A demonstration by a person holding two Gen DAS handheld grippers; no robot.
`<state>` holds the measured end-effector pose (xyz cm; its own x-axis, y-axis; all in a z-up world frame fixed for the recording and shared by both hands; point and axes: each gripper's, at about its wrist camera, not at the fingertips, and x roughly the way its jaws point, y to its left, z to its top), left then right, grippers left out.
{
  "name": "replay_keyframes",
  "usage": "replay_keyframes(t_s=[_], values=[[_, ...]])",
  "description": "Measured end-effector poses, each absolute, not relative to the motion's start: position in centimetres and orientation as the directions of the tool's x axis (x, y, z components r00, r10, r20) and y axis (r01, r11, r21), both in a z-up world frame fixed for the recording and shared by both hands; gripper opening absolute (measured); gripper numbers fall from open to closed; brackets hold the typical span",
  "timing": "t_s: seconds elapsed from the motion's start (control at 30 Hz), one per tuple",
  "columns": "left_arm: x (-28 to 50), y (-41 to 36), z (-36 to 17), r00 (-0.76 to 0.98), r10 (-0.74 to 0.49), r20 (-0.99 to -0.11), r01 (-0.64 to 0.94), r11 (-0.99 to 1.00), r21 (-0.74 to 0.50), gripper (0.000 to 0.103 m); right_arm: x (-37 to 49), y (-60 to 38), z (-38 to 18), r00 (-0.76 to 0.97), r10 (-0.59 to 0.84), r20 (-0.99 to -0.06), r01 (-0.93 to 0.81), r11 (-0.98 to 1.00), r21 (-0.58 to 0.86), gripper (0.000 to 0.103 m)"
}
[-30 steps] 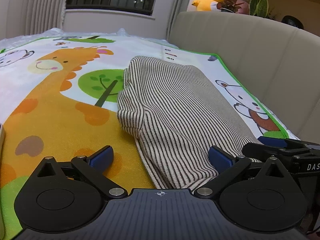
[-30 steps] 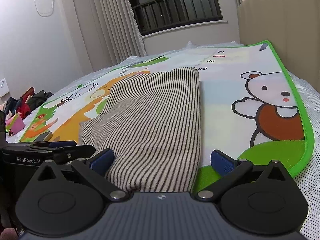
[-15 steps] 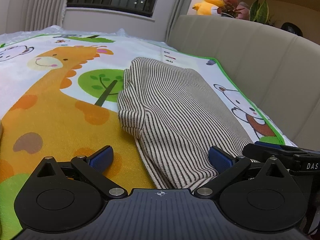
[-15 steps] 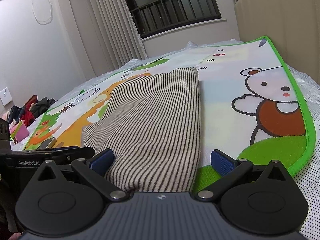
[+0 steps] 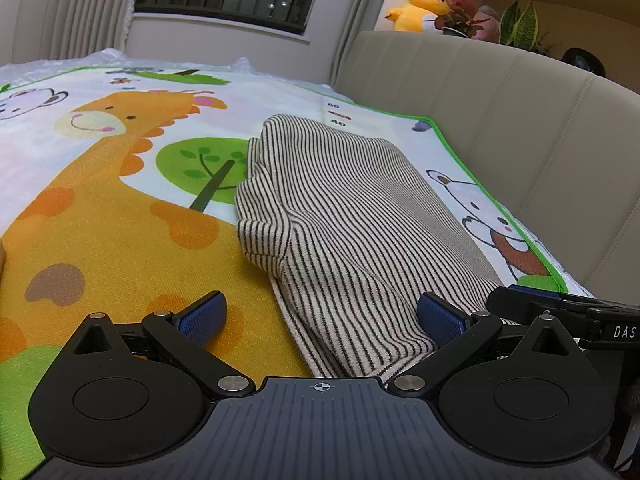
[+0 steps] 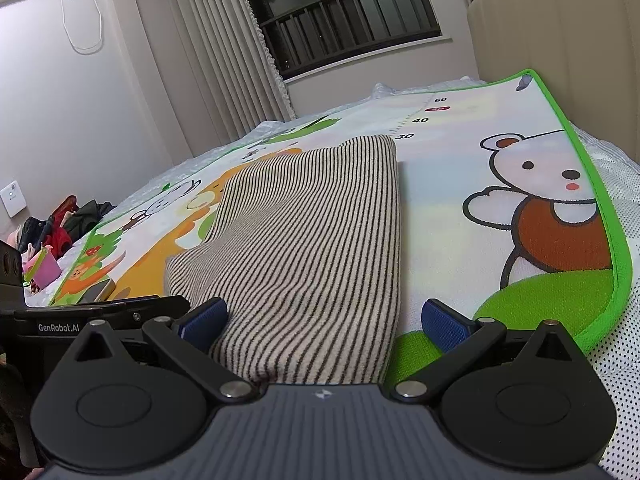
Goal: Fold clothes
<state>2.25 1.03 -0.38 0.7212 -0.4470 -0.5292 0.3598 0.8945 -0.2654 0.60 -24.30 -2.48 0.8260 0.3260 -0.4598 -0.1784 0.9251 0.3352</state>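
Observation:
A beige garment with thin dark stripes lies folded lengthwise on a cartoon play mat. My left gripper is open, low over the mat, its jaws astride the garment's near left corner. My right gripper is open, its jaws astride the garment's near right corner. Each gripper shows at the edge of the other's view: the right one in the left wrist view, the left one in the right wrist view. Neither holds cloth.
A beige padded headboard runs along the mat's right side, with a yellow plush toy and plants on top. A pile of clothes and a pink item lie at the far left. A barred window is behind.
Both grippers have crept slightly forward and tilted up a little at the garment's near edge. The jaws have stayed open and the garment has not moved.

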Motion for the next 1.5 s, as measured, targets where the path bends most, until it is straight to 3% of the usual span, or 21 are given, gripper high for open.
replay_keyframes(t_s=[1.5], values=[[2.12,1.23,-0.45,0.724,-0.457,-0.517,0.361,0.889,-0.281,0.103,0.22,-24.54,-2.60,0.832,0.336,-0.442,-0.179,0.916,0.359,0.103]])
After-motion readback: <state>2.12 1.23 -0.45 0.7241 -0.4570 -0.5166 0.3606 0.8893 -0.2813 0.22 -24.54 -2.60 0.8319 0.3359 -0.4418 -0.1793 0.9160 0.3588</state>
